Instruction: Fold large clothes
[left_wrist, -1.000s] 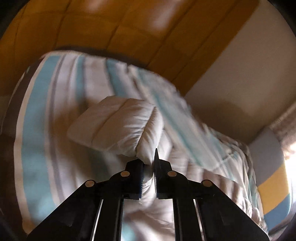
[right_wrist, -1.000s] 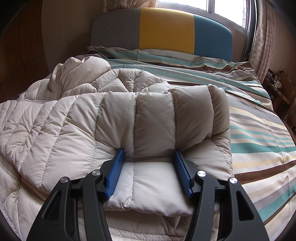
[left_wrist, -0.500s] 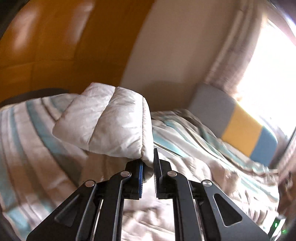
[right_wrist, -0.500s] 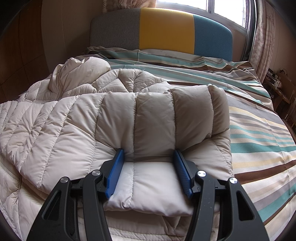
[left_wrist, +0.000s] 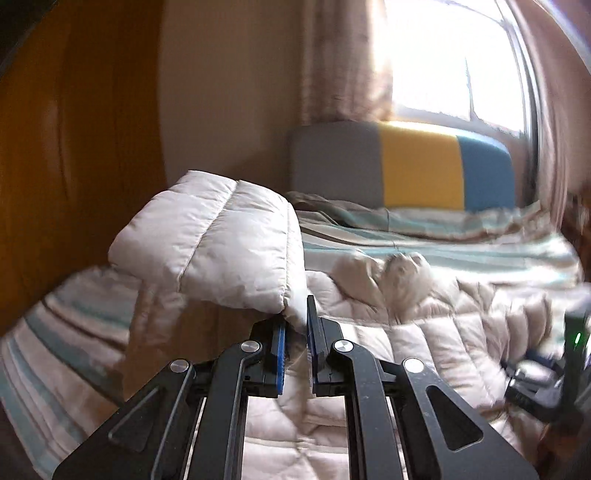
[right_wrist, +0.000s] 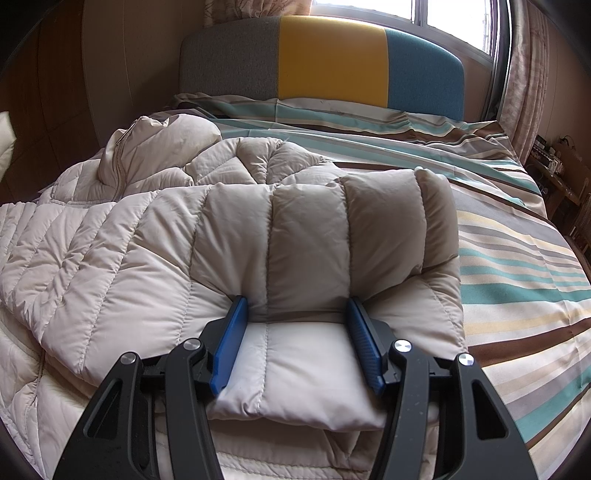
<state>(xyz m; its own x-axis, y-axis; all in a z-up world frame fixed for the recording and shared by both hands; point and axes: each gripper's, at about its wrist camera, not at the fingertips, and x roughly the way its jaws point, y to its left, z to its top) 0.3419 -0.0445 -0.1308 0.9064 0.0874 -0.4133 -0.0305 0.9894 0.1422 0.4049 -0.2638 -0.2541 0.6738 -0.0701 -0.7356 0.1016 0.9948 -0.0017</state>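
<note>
Jacket (right_wrist: 155, 236) sprawls across the bed (right_wrist: 524, 266), striped cover bare toward its right edge. Left gripper (left_wrist: 295, 332) pinches a raised sleeve (left_wrist: 218, 247); right gripper (right_wrist: 299, 332) sits spread over the folded sleeve end (right_wrist: 295, 384).

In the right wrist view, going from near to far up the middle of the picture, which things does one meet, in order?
right gripper, open → folded sleeve of the puffer jacket, lying between its fingers → rumpled jacket body → striped bed cover → grey, yellow and blue headboard → window
</note>
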